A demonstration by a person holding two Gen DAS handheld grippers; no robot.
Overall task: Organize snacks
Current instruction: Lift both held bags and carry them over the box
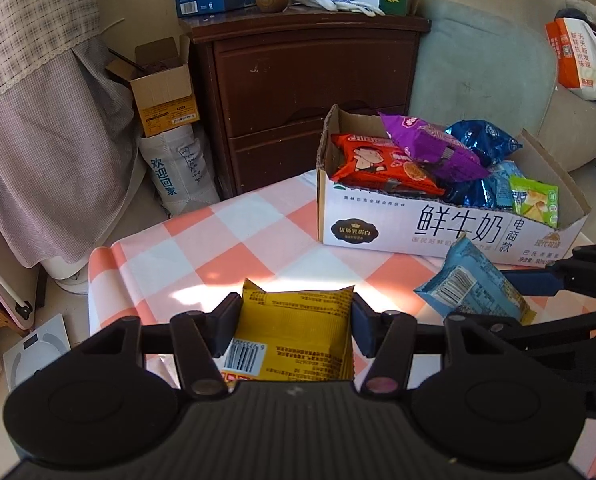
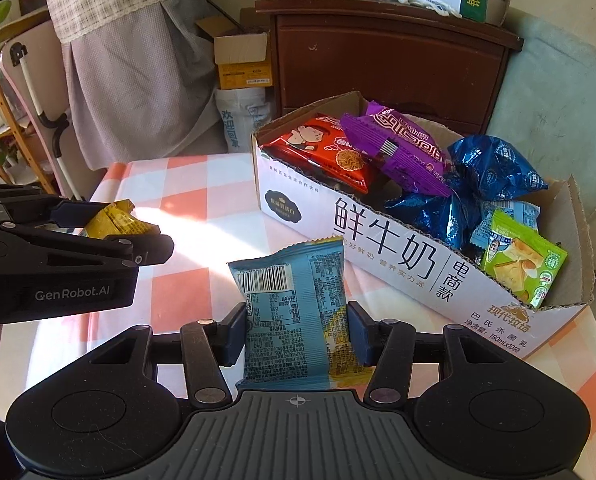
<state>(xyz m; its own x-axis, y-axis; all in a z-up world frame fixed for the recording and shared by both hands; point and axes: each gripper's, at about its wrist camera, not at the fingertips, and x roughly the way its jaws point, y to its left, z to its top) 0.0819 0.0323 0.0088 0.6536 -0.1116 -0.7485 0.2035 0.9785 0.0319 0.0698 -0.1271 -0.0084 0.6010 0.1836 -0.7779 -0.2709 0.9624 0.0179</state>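
My left gripper (image 1: 294, 320) is shut on a yellow snack packet (image 1: 298, 336), held above the checked tablecloth (image 1: 218, 248); both also show at the left of the right wrist view, the gripper (image 2: 138, 232) around the packet (image 2: 110, 220). My right gripper (image 2: 298, 332) is shut on a blue snack packet (image 2: 298, 312), held just in front of the white milk carton box (image 2: 398, 248). The blue packet also shows in the left wrist view (image 1: 470, 284). The box (image 1: 418, 224) holds an orange packet (image 2: 326, 148), a purple one (image 2: 402, 148), dark blue ones (image 2: 478, 184) and a green one (image 2: 522, 264).
A dark wooden nightstand (image 1: 306, 76) stands behind the table with cartons on top. An open cardboard box (image 1: 162, 88) and a white sack (image 1: 178, 168) sit on the floor to the left. A grey-green cushion (image 1: 486, 72) lies behind the box.
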